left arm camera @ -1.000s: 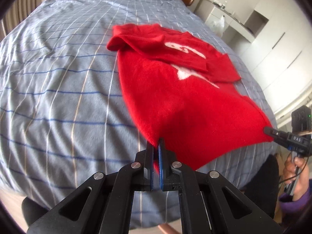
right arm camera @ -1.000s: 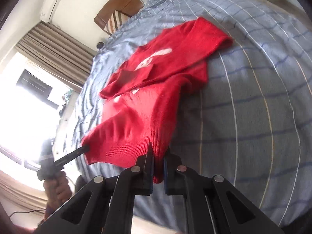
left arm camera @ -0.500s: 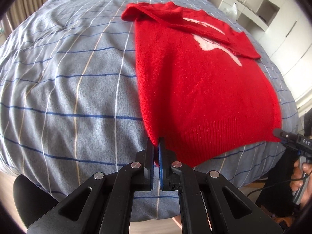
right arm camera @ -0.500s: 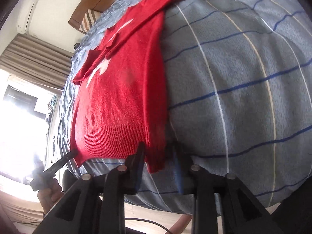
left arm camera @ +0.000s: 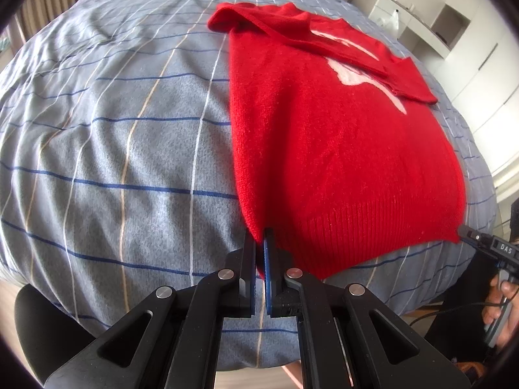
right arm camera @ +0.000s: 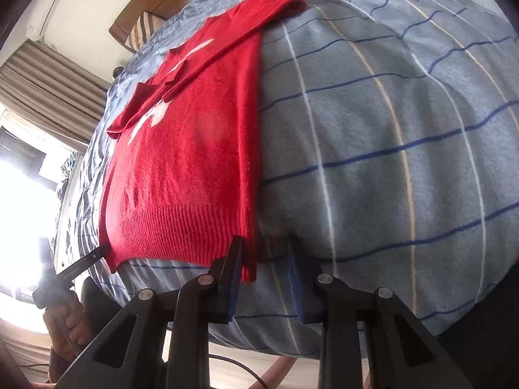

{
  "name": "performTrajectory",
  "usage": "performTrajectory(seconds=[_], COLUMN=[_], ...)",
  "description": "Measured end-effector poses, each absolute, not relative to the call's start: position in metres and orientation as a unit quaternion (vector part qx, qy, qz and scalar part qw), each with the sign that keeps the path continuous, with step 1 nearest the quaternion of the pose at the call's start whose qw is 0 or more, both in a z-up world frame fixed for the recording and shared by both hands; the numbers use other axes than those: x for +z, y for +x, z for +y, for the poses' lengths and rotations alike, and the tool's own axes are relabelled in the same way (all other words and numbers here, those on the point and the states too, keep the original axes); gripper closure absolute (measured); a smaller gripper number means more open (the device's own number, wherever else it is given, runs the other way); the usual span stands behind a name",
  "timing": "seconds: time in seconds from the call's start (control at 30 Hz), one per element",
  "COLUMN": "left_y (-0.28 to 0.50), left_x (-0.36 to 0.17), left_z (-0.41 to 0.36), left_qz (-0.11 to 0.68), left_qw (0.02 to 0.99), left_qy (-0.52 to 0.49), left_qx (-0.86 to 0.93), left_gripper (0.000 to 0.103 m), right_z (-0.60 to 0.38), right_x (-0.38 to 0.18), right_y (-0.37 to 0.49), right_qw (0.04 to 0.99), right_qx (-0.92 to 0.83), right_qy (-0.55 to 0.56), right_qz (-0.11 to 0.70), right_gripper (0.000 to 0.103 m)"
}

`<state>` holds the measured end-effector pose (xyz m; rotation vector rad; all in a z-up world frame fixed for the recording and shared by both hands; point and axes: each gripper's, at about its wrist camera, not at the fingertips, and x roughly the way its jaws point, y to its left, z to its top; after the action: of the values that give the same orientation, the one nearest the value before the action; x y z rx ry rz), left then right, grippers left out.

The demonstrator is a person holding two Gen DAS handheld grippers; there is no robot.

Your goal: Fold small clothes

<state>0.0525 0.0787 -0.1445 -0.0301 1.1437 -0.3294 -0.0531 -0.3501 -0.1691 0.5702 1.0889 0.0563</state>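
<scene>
On bed (left arm camera: 97, 149), sweater (left arm camera: 324, 149) lies flat, sleeves folded in. Left claw (left arm camera: 261, 243) pinches its near hem corner, keeping it taut; right claw (right arm camera: 264, 249) closing around the other corner, not yet gripping.

A bed (left arm camera: 107, 149) with a blue checked cover fills the room. White cupboards (left arm camera: 480, 42) stand at two o'clock; a bright window (right arm camera: 19, 175) and brown curtains (right arm camera: 42, 87) at nine o'clock.
</scene>
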Motion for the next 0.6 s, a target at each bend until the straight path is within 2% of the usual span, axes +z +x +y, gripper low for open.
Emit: performTrajectory(seconds=[0.07,0.13,0.17,0.2,0.27,0.37,0.6], left_y=[0.053,0.052,0.052,0.053,0.053,0.052,0.047], left_x=[-0.145,-0.146,-0.146,-0.146,-0.146,-0.146,-0.143], left_z=[0.080,0.078,0.079,0.079,0.082,0.085,0.078], left_qz=[0.537,0.536,0.536,0.537,0.537,0.536,0.532], left_qw=[0.829,0.830,0.830,0.829,0.828,0.830,0.839], left_qy=[-0.014,-0.016,-0.018,-0.021,-0.025,-0.028,0.012], left_qx=[-0.154,-0.154,-0.154,-0.155,-0.157,-0.153,-0.114], left_gripper=[0.101,0.101,0.101,0.101,0.101,0.101,0.101], right_z=[-0.347,-0.339,-0.335,-0.332,-0.327,-0.326,-0.339], right_x=[-0.162,-0.155,-0.152,-0.152,-0.158,-0.171,-0.173], right_y=[-0.055,-0.052,-0.050,-0.046,-0.037,-0.033,-0.044], right_qw=[0.822,0.829,0.835,0.838,0.834,0.823,0.820], right_qx=[0.031,0.038,0.035,0.033,0.041,0.043,0.017], right_qy=[0.257,0.242,0.231,0.223,0.224,0.223,0.221], right_qz=[0.508,0.502,0.499,0.496,0.502,0.521,0.528], right_gripper=[0.073,0.059,0.045,0.042,0.043,0.099,0.100])
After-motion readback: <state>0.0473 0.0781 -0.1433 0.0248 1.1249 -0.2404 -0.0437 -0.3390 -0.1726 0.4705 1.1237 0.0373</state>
